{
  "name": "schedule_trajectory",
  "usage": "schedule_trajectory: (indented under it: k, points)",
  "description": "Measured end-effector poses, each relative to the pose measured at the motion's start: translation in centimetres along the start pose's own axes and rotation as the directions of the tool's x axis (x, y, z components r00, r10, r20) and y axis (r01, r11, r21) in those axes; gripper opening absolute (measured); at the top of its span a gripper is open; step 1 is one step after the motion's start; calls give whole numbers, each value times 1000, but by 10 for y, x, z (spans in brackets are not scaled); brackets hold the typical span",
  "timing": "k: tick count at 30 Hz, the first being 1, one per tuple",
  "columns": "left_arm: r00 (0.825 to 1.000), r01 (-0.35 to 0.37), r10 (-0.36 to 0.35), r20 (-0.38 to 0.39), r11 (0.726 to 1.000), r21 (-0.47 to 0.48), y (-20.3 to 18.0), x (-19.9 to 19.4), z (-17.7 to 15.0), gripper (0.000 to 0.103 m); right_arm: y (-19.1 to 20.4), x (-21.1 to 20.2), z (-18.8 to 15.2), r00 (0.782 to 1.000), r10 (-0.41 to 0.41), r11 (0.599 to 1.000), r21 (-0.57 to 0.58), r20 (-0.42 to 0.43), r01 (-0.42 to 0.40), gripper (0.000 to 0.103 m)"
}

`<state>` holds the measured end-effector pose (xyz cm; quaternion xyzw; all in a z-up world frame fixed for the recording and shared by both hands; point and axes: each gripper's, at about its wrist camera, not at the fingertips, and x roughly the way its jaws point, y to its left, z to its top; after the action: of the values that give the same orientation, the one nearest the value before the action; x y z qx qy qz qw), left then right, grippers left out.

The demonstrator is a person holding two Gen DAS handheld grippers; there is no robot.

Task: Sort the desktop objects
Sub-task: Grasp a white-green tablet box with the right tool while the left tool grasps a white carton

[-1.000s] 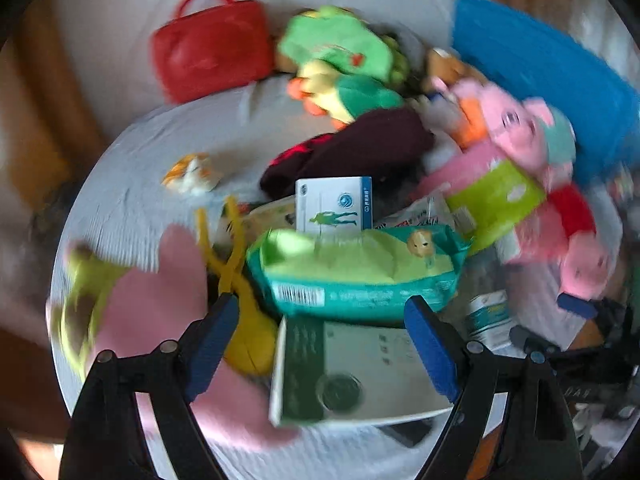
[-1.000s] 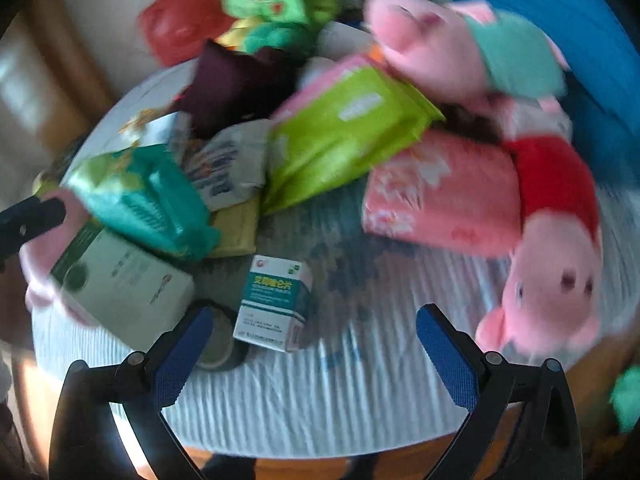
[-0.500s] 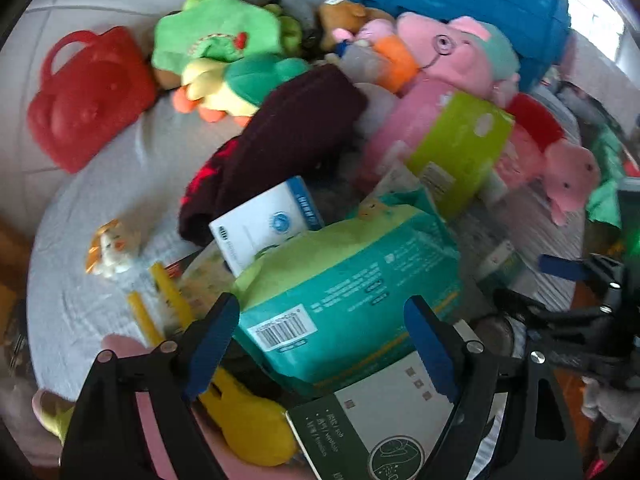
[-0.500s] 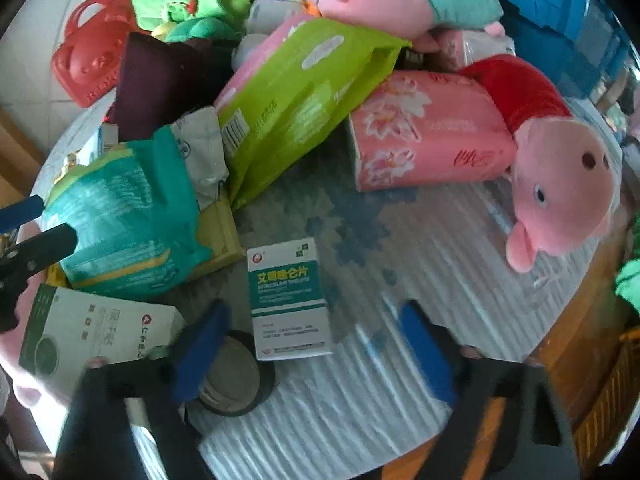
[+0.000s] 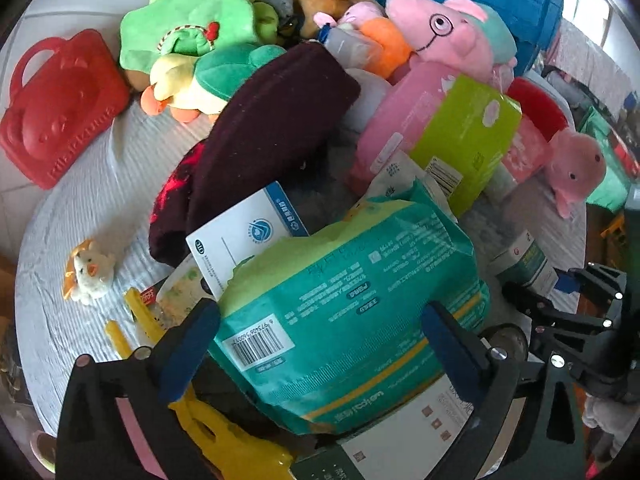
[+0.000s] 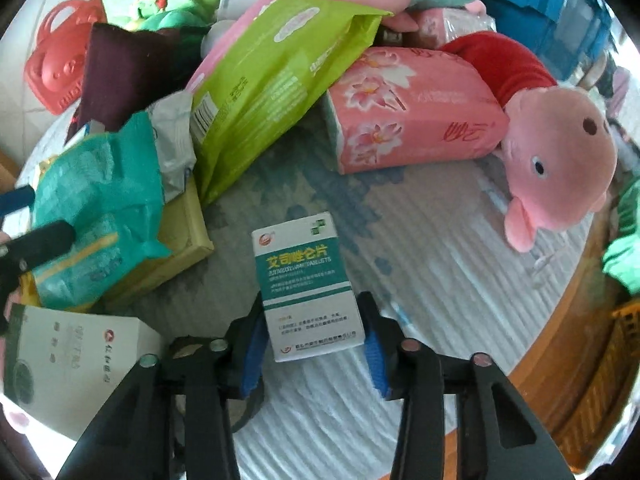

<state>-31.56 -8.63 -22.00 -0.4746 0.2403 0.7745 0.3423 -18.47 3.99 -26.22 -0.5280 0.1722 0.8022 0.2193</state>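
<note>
closing narrow on the teal-and-white tablet box (image 6: 308, 292), the right gripper (image 6: 312, 350) is bracketing the box's near end, blue pads just beside both sides; firm contact hard to tell. box is lying flat on the striped tablecloth (image 6: 440, 280). left of the box, the teal wipes pack (image 6: 100, 216) is sitting on a yellow-green flat box (image 6: 184, 240); behind the box, a lime green pouch (image 6: 272, 80) and pink tissue pack (image 6: 412, 112); right of the box, a pink pig plush (image 6: 556, 160). left gripper (image 5: 320, 348) is standing wide, jaws straddling the teal wipes pack (image 5: 348, 308), not touching it. behind the pack, a white-and-blue carton (image 5: 248, 236), dark maroon cloth (image 5: 268, 128), red toy bag (image 5: 60, 104).
</note>
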Motion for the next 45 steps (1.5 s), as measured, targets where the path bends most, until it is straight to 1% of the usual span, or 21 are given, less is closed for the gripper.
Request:
schedule_trajectory:
  k: [2, 4, 5, 8, 10, 13, 15, 18, 19, 20, 22, 25, 27, 36, 37, 38, 39, 40, 41, 42, 45]
  points:
    - [1000, -7, 7, 18, 1000, -28, 7, -10, -1, 102, -1, -4, 0, 1000, 2, 1000, 0, 8, -2, 40]
    - [999, 11, -9, 43, 999, -53, 15, -26, -4, 102, -3, -14, 0, 999, 9, 1000, 4, 33, -9, 39]
    - [998, 19, -17, 52, 999, -49, 17, -32, -7, 102, -3, -20, 0, 999, 7, 1000, 6, 45, -7, 39]
    - [997, 44, -44, 70, 999, -5, 17, -50, -15, 102, -4, -36, -2, 998, 10, 999, 35, 64, -13, 39]
    - [993, 86, -90, 74, 995, 45, 12, -55, -19, 102, -2, -47, -7, 997, 7, 998, 61, 73, -11, 39]
    - [991, 118, -124, 41, 986, 115, 8, -55, -25, 102, 5, -66, -17, 995, -21, 993, 120, 94, 10, 39]
    - [986, 157, -165, 29, 971, 178, 4, -58, -30, 102, 9, -77, -24, 994, -36, 988, 154, 107, 19, 39]
    - [979, 196, -205, 8, 944, 265, -1, -59, -38, 102, 20, -100, -48, 989, -60, 977, 212, 133, 31, 39]
    - [976, 209, -217, -4, 937, 281, -3, -58, -39, 102, 24, -104, -54, 988, -66, 973, 228, 138, 33, 39]
    - [974, 222, -227, -15, 930, 292, -4, -56, -41, 102, 15, -100, -58, 987, -70, 970, 242, 143, 34, 39]
    - [970, 239, -242, -30, 921, 308, -5, -54, -46, 102, 16, -99, -64, 985, -80, 964, 265, 150, 38, 39]
    - [967, 248, -250, -40, 908, 337, -11, -53, -58, 102, 20, -108, -82, 983, -90, 955, 294, 158, 41, 39]
    - [966, 256, -252, -60, 894, 367, -14, -49, -62, 102, 24, -113, -92, 981, -107, 948, 316, 161, 51, 39]
    - [954, 299, -250, -164, 816, 495, -29, -24, -76, 103, 45, -136, -132, 968, -190, 902, 417, 161, 108, 39]
    - [950, 311, -248, -190, 811, 495, -29, -18, -76, 103, 49, -138, -134, 967, -202, 894, 431, 156, 118, 39]
    - [943, 327, -246, -223, 810, 487, -29, -11, -75, 103, 53, -139, -137, 965, -214, 886, 446, 151, 127, 40]
    - [939, 335, -246, -240, 813, 477, -29, -6, -75, 102, 57, -141, -139, 963, -225, 879, 456, 146, 136, 40]
    - [937, 338, -247, -246, 817, 467, -28, -2, -75, 100, 62, -141, -142, 962, -235, 873, 466, 140, 146, 40]
    - [935, 342, -248, -253, 822, 456, -28, 2, -75, 95, 67, -142, -145, 960, -245, 866, 475, 133, 155, 40]
    - [934, 348, -261, -245, 825, 445, -26, 2, -74, 92, 72, -142, -147, 960, -252, 862, 480, 125, 164, 40]
    - [928, 372, -324, -183, 834, 407, -14, -17, -74, 87, 82, -142, -152, 958, -272, 856, 478, 93, 196, 40]
